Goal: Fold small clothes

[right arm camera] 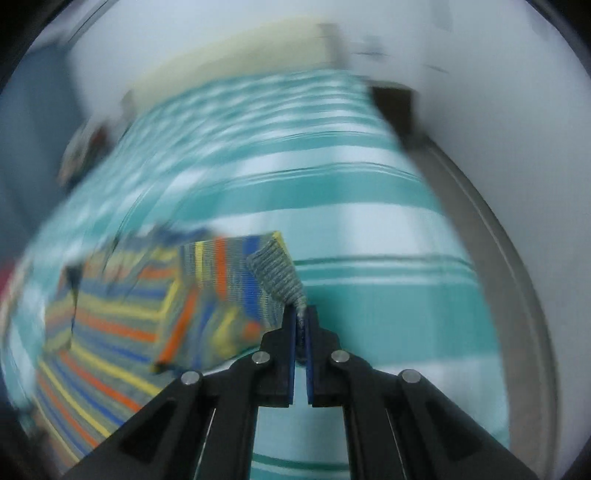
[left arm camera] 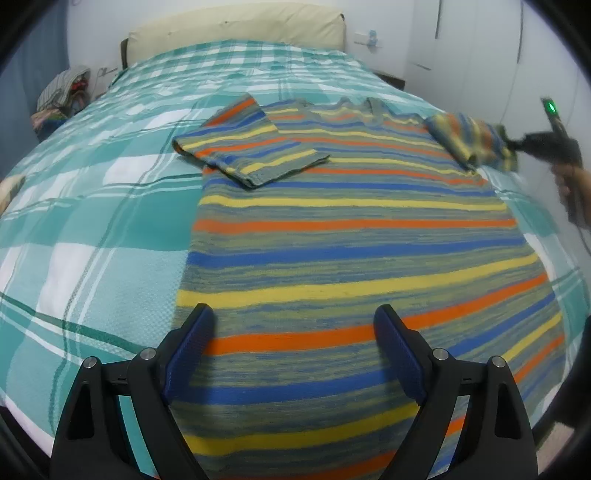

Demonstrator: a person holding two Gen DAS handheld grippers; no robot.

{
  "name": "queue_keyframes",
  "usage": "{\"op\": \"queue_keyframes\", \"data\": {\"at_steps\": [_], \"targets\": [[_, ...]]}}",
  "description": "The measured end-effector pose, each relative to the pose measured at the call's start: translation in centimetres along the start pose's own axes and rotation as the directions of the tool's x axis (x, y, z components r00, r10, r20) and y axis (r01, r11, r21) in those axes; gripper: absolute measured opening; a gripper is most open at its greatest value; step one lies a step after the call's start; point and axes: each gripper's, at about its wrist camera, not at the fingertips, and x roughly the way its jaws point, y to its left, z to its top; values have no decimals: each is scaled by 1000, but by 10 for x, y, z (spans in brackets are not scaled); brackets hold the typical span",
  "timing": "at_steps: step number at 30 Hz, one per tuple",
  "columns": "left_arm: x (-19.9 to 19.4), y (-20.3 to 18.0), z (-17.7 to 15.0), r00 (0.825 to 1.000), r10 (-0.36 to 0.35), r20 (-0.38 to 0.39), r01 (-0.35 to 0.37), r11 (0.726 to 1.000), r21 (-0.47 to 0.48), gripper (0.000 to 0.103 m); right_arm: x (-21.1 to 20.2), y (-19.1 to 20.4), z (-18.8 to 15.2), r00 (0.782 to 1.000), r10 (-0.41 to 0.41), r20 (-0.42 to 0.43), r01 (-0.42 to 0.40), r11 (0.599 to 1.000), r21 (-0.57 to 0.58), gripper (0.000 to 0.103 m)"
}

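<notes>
A striped shirt in blue, yellow, orange and grey-green lies flat on the bed. Its left sleeve is folded in over the body. My left gripper is open and empty above the shirt's lower part. My right gripper is shut on the edge of the right sleeve and holds it lifted off the bed; the view is blurred. In the left wrist view the right gripper shows at the far right, holding the lifted sleeve.
The bed has a teal and white checked cover. A cream headboard stands at the back. A pile of clothes lies at the far left. A white wall and wardrobe are on the right.
</notes>
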Motion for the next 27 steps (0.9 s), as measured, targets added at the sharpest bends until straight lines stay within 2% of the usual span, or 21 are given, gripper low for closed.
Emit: {"op": "queue_keyframes", "data": {"at_steps": [2, 6, 8, 9, 11, 13, 14, 16, 18, 21, 23, 25, 27], "targets": [[4, -4, -1, 1000, 26, -3, -26, 1000, 12, 91, -3, -22, -11, 1000, 10, 20, -11, 998, 66, 4], [9, -6, -1, 999, 42, 0, -42, 999, 9, 94, 0, -34, -32, 996, 28, 82, -40, 988, 150, 3], [10, -4, -1, 999, 36, -3, -36, 999, 0, 95, -1, -43, -29, 994, 44, 99, -63, 977, 204, 3], [10, -4, -2, 999, 36, 0, -36, 999, -1, 95, -10, -47, -21, 989, 39, 144, -69, 975, 213, 3], [11, -5, -3, 999, 42, 7, -42, 999, 4, 96, -29, -56, -11, 979, -21, 204, -24, 977, 213, 3], [12, -8, -4, 998, 55, 13, -55, 998, 14, 98, -32, -70, -10, 979, -70, 190, 24, 972, 232, 3], [13, -10, -4, 998, 62, 15, -63, 998, 19, 98, -26, -80, -16, 984, -85, 156, 44, 966, 254, 3], [15, -11, -5, 997, 70, 20, -71, 997, 26, 99, -11, -95, -28, 993, -89, 75, 62, 951, 304, 3], [15, -11, -5, 997, 72, 24, -73, 997, 27, 99, -1, -108, -37, 997, -64, 31, 48, 933, 357, 3], [15, -11, -6, 997, 71, 32, -71, 997, 26, 99, -6, -113, -41, 997, -31, 70, 0, 913, 409, 3], [15, -11, -7, 997, 73, 37, -74, 997, 28, 99, -6, -112, -36, 996, -36, 83, -1, 914, 406, 3], [15, -12, -7, 996, 77, 40, -78, 996, 31, 99, 2, -112, -37, 997, -53, 61, 25, 921, 390, 3], [15, -12, -7, 996, 78, 40, -79, 996, 29, 99, 8, -116, -43, 998, -20, 58, -6, 910, 415, 4]]}}
